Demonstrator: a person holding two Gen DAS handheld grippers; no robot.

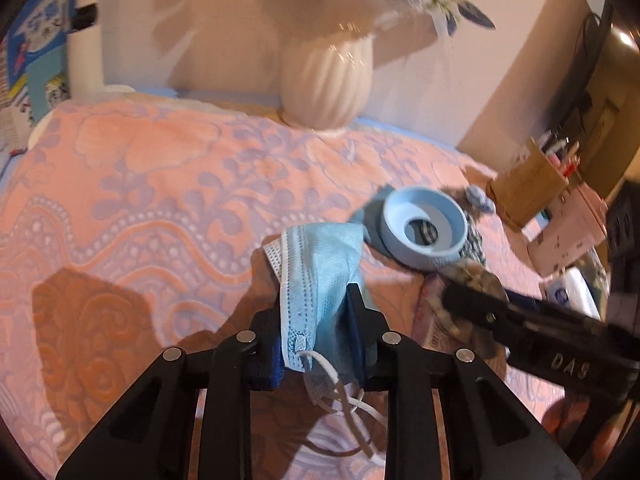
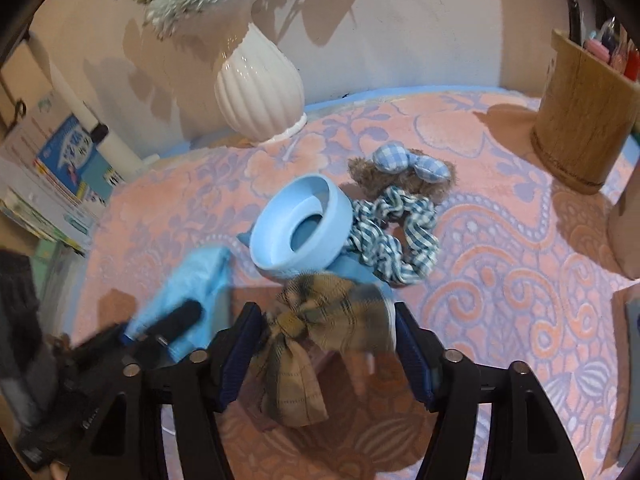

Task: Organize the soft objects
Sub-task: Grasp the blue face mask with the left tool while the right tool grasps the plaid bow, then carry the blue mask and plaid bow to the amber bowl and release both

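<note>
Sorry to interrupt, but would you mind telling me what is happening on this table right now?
A person is sorting soft items on a pink floral cloth with two handheld grippers. The left gripper is clamped on a light blue disposable face mask, lifted off the cloth. The right gripper has its fingers around a brown plaid fabric bow, apparently not squeezed shut. A pale blue plastic ring bowl and blue gingham scrunchie lie just beyond.

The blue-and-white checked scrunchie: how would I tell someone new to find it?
Start at the white ribbed vase at the back of the pink cloth, then come forward to the pale blue ring. The scrunchie lies against its right side, a twisted gingham loop; the brown plaid bow lies nearer the camera.
</note>
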